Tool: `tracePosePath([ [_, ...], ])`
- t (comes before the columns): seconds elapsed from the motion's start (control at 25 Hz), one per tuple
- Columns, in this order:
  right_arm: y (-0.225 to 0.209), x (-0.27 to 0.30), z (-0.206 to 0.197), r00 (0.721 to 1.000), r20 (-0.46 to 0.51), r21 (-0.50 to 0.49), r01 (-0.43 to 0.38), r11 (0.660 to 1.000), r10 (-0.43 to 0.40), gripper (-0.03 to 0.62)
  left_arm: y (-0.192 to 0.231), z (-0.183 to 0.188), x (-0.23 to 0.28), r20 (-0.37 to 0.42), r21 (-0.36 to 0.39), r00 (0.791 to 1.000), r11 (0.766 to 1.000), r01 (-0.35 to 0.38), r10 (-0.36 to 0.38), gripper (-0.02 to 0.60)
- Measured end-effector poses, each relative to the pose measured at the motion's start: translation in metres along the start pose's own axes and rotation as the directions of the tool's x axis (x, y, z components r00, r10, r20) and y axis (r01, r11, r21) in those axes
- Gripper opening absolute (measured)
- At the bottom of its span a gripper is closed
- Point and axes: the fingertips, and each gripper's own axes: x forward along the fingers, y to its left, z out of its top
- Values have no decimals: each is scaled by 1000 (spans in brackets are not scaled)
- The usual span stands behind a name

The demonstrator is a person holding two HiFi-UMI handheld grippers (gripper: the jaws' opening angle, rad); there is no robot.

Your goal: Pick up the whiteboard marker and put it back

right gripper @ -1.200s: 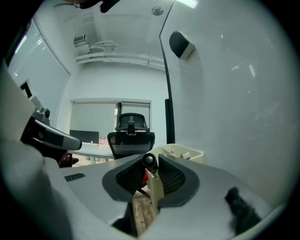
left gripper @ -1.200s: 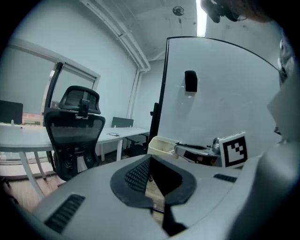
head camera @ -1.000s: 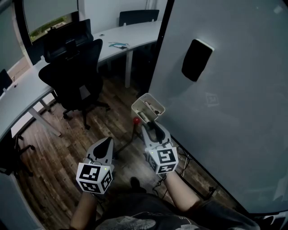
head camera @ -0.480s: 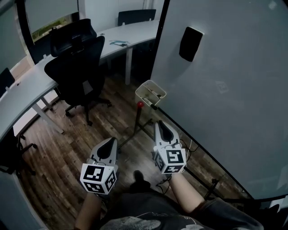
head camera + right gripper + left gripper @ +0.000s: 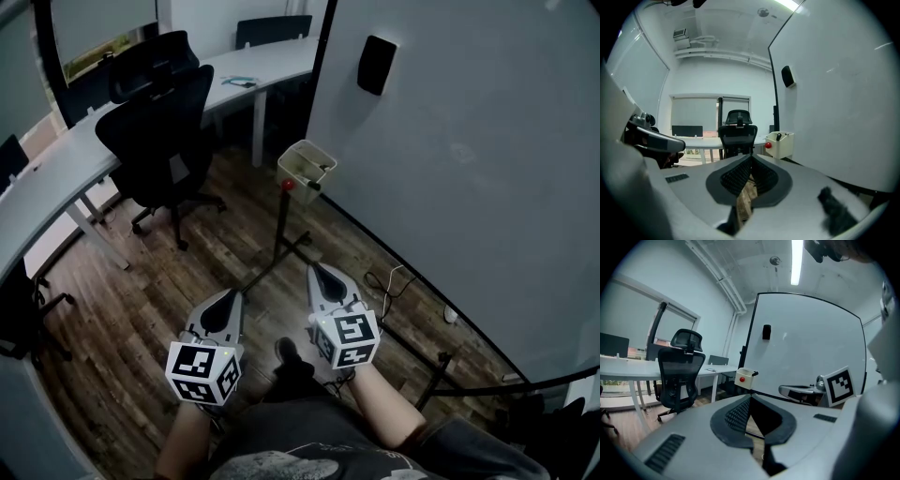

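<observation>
- Fingers (image 5: 736, 176) of right gripper (image 5: 751, 155): have just been closing and the tips now meet. Nothing is between them. Held above the wooden floor (image 5: 187, 272), well apart from the tray.
- Fingers (image 5: 736, 413) of left gripper (image 5: 750, 396): tips together, empty, held beside the right gripper.
- White tray (image 5: 291, 169): fixed at the lower edge of the whiteboard (image 5: 469, 169), with a red knob (image 5: 288, 185) on its front. It holds the dark whiteboard marker (image 5: 779, 136), which leans with one end above the rim. Other contents are too small to tell.
- Black eraser (image 5: 376, 64): on the whiteboard face, above the tray.
</observation>
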Motion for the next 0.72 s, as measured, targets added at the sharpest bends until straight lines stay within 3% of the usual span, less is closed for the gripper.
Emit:
tracePosePath([
  [0.44,32,-46,-34,993,-119,22,-17,1000,20,23,-15,-24,-36,-26,13,999,1000,23,-22,14],
  [0.72,40,-62,-41,990,-138,6,-36,999,36,21,-14,-34,-47,-31,4,1000,1000,2,-2,14],
])
